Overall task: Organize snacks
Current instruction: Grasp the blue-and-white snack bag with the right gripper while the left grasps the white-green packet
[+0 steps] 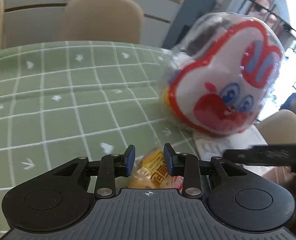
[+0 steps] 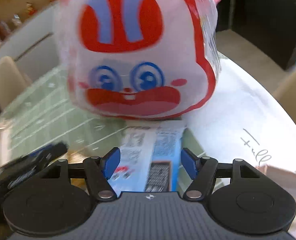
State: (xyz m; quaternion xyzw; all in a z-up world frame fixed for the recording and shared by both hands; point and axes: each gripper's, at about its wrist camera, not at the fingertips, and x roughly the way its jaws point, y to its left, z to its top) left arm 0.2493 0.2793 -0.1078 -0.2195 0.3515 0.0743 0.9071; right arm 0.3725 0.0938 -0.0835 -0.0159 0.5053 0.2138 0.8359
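Note:
A clear plastic bag with a red-and-white rabbit face (image 1: 224,80) stands on the green checked tablecloth (image 1: 57,100); it fills the upper right wrist view (image 2: 140,56). My left gripper (image 1: 149,161) is shut on a yellow wrapped snack (image 1: 154,170), held between the blue pads. My right gripper (image 2: 150,164) has its blue pads on both sides of a blue-and-white snack box (image 2: 160,160) that lies below the rabbit bag; whether they press on it I cannot tell. The right gripper shows as a dark bar in the left wrist view (image 1: 268,156).
Beige chairs (image 1: 102,18) stand behind the table. A white sheet with handwriting (image 2: 256,150) covers the table's right part. The left gripper's dark body (image 2: 27,168) shows at the lower left of the right wrist view. Another beige chair (image 1: 284,126) is at the right.

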